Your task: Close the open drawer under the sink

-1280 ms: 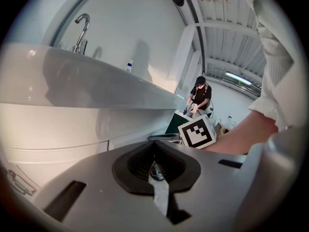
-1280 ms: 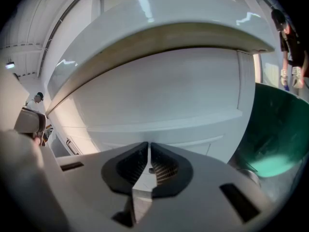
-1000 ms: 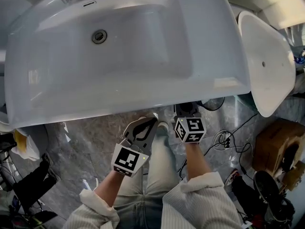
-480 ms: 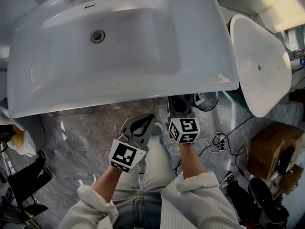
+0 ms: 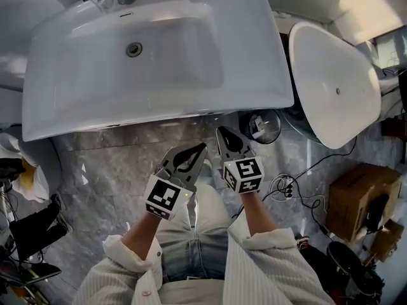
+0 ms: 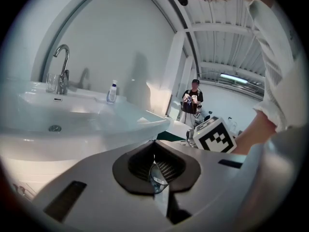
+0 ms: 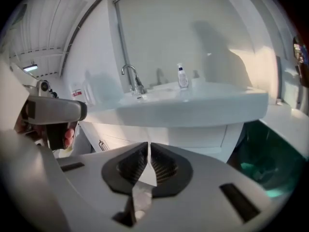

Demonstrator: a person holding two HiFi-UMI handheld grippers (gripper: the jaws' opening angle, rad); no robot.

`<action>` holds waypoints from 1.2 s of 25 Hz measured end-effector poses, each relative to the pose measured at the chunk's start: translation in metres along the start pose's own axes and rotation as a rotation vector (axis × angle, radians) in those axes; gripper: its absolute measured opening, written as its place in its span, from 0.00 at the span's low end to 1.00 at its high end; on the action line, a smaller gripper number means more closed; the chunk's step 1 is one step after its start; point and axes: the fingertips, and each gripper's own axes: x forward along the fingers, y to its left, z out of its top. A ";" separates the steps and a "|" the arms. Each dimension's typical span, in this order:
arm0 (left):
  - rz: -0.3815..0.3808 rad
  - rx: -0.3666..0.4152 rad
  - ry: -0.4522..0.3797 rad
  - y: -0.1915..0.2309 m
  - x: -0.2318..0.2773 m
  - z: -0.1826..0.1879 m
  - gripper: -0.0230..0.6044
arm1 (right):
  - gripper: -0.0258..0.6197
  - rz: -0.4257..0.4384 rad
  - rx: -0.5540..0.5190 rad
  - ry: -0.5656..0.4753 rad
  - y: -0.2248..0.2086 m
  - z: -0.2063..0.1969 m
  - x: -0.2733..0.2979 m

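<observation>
A person is standing facing a white sink [image 5: 159, 110], seen from above, and is holding both claws low in front of the legs over a grey marbled floor [image 5: 108, 170]. The left claw [image 5: 201, 150] and the right claw [image 5: 221, 133] are both pinched closed with nothing in them. Each claw's own camera is showing its tips meeting.

The drawer is lying under the sink, ahead of the claws, and the sink is hiding it from above. Nothing is sticking out past the sink's front edge. The right gripper view is showing the white cabinet front [image 7: 188, 137] below the sink, with what looks like a small handle [image 7: 103, 145] at its left. Whether the drawer is standing proud cannot be told. Its front is running side to side, so a closing push would likely be going straight forward. The right claw is sitting nearer the sink's edge.
</observation>
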 end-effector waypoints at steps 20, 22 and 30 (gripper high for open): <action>-0.077 0.063 -0.242 -0.068 -0.038 0.196 0.06 | 0.07 0.099 -0.091 -0.301 0.034 0.221 -0.148; -0.077 0.053 -0.256 -0.072 -0.042 0.205 0.06 | 0.07 0.097 -0.094 -0.321 0.037 0.231 -0.157; -0.087 0.072 -0.294 -0.079 -0.052 0.234 0.06 | 0.06 0.139 -0.112 -0.352 0.052 0.260 -0.178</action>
